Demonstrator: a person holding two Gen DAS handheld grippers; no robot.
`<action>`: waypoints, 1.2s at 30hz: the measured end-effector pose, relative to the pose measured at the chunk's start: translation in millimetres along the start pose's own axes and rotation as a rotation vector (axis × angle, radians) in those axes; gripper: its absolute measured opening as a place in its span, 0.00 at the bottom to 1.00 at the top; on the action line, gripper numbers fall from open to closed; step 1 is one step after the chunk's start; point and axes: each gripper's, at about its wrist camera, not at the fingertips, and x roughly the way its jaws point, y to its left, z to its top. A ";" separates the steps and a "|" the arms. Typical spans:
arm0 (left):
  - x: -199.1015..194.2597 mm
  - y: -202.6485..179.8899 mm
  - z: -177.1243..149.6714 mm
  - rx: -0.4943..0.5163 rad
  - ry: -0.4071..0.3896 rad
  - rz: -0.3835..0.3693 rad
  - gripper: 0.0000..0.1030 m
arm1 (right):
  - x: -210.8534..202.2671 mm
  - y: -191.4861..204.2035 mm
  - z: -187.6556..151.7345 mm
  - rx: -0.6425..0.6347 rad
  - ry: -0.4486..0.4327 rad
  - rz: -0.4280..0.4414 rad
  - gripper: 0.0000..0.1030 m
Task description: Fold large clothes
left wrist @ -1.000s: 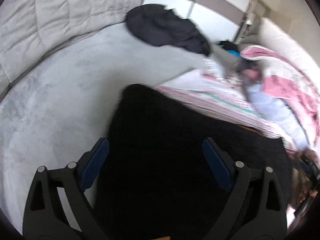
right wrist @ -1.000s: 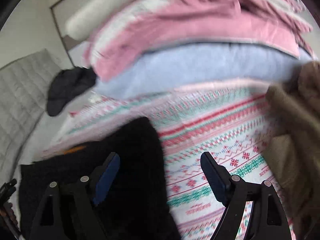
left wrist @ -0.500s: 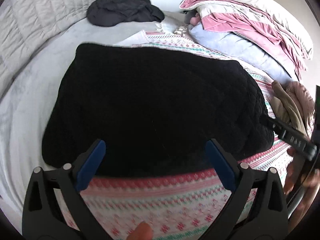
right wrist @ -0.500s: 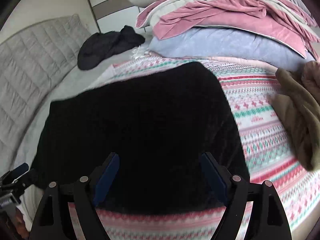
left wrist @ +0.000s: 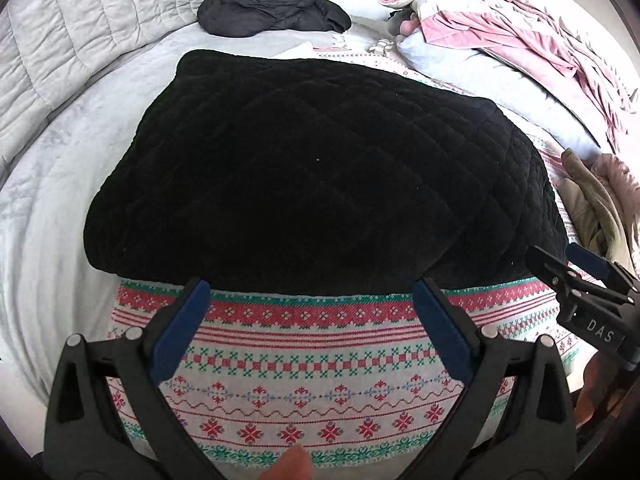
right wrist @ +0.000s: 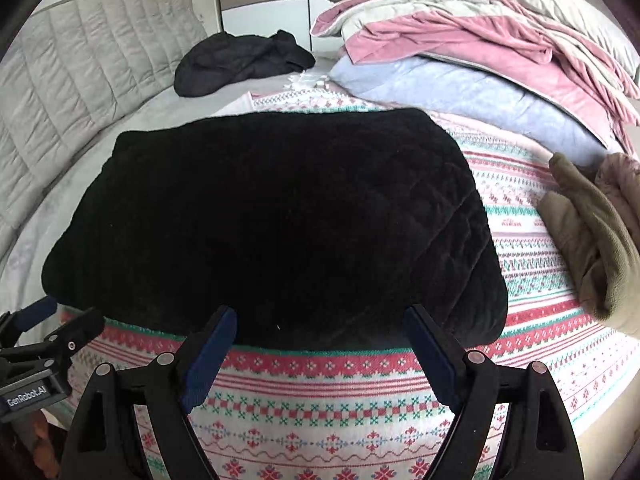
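Observation:
A large black quilted garment (left wrist: 320,168) lies folded into a rough rectangle on a red, green and white patterned blanket (left wrist: 312,396) on the bed; it also shows in the right wrist view (right wrist: 280,216). My left gripper (left wrist: 310,312) is open and empty, just short of the garment's near edge. My right gripper (right wrist: 320,336) is open and empty, also at the near edge. The right gripper shows at the right of the left wrist view (left wrist: 576,276). The left gripper shows at the lower left of the right wrist view (right wrist: 48,332).
A crumpled dark garment (left wrist: 272,8) lies at the back by the grey quilted headboard (left wrist: 72,44). Pink and pale blue bedding (right wrist: 472,68) is piled at the back right. Olive and brown clothes (right wrist: 596,232) lie at the right. Grey bedsheet (left wrist: 48,184) lies left.
Both grippers have pulled back from over the black garment toward the bed's near edge. The whole folded garment and the patterned blanket in front of it have come into view.

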 end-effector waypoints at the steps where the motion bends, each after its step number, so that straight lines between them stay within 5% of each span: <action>1: -0.2 -1.3 -0.3 0.003 -0.002 0.000 0.98 | 0.0 -0.6 -0.3 0.002 0.002 0.000 0.85; 13: -4.4 -7.6 -0.8 0.029 -0.015 -0.017 0.98 | -4.3 -2.6 -2.3 -0.022 -0.007 0.003 0.85; 18: -11.7 45.8 43.4 0.046 -0.113 0.051 0.98 | -6.6 -44.8 36.3 -0.023 -0.055 0.054 0.85; 22: 29.6 117.7 95.5 0.033 -0.016 0.019 0.98 | 30.7 -119.2 88.3 0.066 0.007 0.222 0.85; 24: 57.3 156.9 114.4 -0.035 0.035 -0.055 0.98 | 62.3 -159.4 101.2 0.146 0.037 0.220 0.85; 27: 105.6 206.2 133.4 -0.204 0.097 -0.241 0.98 | 118.6 -205.5 110.6 0.291 0.121 0.350 0.85; 30: 162.5 218.8 138.1 -0.315 0.194 -0.401 0.96 | 173.9 -217.1 114.4 0.396 0.208 0.457 0.85; 32: 182.5 215.8 140.6 -0.365 0.191 -0.509 0.95 | 196.7 -211.2 117.5 0.420 0.223 0.516 0.87; 33: 184.9 214.8 141.7 -0.385 0.175 -0.558 0.92 | 198.2 -208.9 121.5 0.417 0.184 0.537 0.85; 34: 190.2 215.0 144.3 -0.425 0.169 -0.641 0.75 | 202.3 -208.0 124.5 0.433 0.177 0.574 0.83; 36: 201.1 213.5 145.9 -0.506 0.181 -0.714 0.68 | 210.2 -205.9 127.1 0.483 0.177 0.671 0.52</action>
